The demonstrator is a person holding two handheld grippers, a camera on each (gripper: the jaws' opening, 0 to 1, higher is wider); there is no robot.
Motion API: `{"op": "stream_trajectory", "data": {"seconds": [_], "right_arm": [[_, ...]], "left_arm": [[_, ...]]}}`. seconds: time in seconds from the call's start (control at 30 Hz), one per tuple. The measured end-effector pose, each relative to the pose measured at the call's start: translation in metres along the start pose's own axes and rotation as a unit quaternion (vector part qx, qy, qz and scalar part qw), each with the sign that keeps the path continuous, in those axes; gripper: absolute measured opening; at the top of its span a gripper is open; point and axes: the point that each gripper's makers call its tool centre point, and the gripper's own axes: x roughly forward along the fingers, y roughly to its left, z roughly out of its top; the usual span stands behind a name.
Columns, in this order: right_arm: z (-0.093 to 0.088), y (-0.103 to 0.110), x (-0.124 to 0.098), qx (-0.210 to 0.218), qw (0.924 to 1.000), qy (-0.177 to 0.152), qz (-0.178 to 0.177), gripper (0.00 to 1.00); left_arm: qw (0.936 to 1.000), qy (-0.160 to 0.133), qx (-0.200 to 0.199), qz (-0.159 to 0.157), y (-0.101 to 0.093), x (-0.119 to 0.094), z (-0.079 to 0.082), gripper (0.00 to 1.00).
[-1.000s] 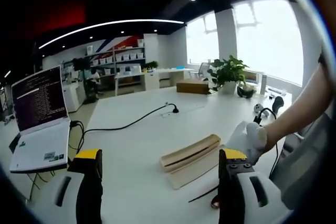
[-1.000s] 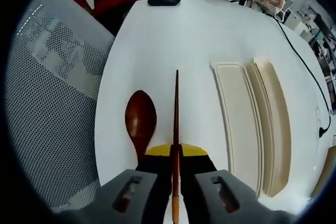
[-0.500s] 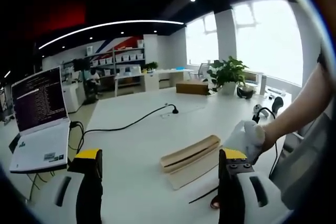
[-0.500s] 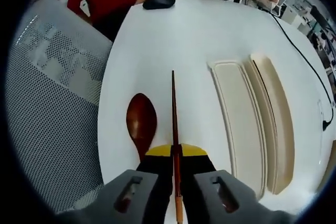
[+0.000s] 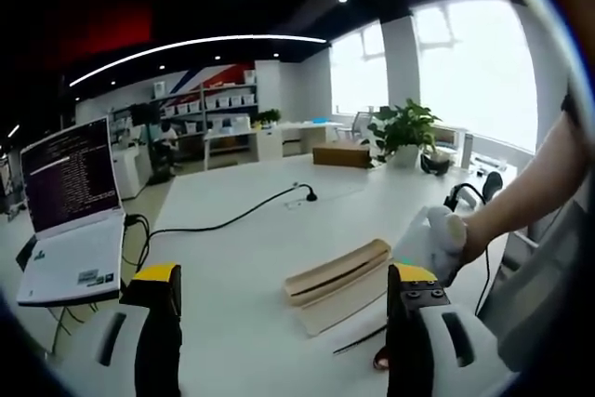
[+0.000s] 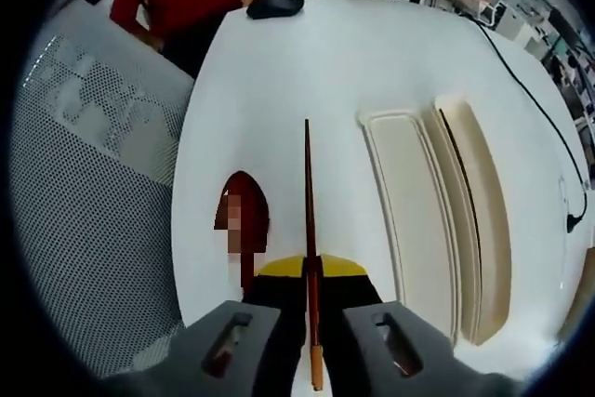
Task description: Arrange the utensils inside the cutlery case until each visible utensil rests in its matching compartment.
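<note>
Right tongs (image 6: 311, 271) pinch chopstick (image 6: 308, 202) lengthwise, tip fwd, lifted off worktop (image 6: 307, 62) for transfer to cutlery case (image 6: 437, 211) just beside. Spoon (image 6: 244, 230) lies on worktop. Left tongs (image 5: 284, 323) spread, idle.

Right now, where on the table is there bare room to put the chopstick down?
Bare table lies ahead of the chopstick, between the black mouse and the cutlery case. It is tighter near the table edge, where the spoon lies beside the right gripper.
</note>
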Motion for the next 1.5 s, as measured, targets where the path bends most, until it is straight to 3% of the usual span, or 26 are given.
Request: {"op": "stream_trajectory", "data": {"seconds": [0.43,0.57,0.8,0.97,1.23,1.5], "right_arm": [[-0.010,-0.008,-0.009,-0.003,0.9996,0.026,-0.009,0.00],[-0.020,-0.010,-0.013,-0.019,0.9983,0.054,-0.009,0.00],[-0.020,-0.014,-0.021,-0.003,0.9987,0.051,-0.008,0.00],[-0.016,-0.023,-0.039,0.008,0.9989,0.033,-0.030,0.00],[-0.020,-0.039,-0.066,-0.005,0.9978,0.042,-0.050,0.00],[-0.019,-0.047,-0.064,-0.002,0.9976,0.048,-0.051,0.00]], "left_arm": [[1.0000,0.000,0.000,-0.004,-0.001,0.001,0.000,0.94],[1.0000,0.000,-0.001,-0.005,-0.001,0.001,0.000,0.94],[1.0000,-0.001,-0.002,-0.003,0.000,0.001,0.000,0.94],[1.0000,0.001,0.000,-0.005,-0.002,0.001,-0.001,0.94],[1.0000,-0.001,0.000,-0.008,-0.005,0.000,0.001,0.94],[0.9999,-0.004,-0.005,-0.008,-0.004,0.000,0.001,0.95]]}}
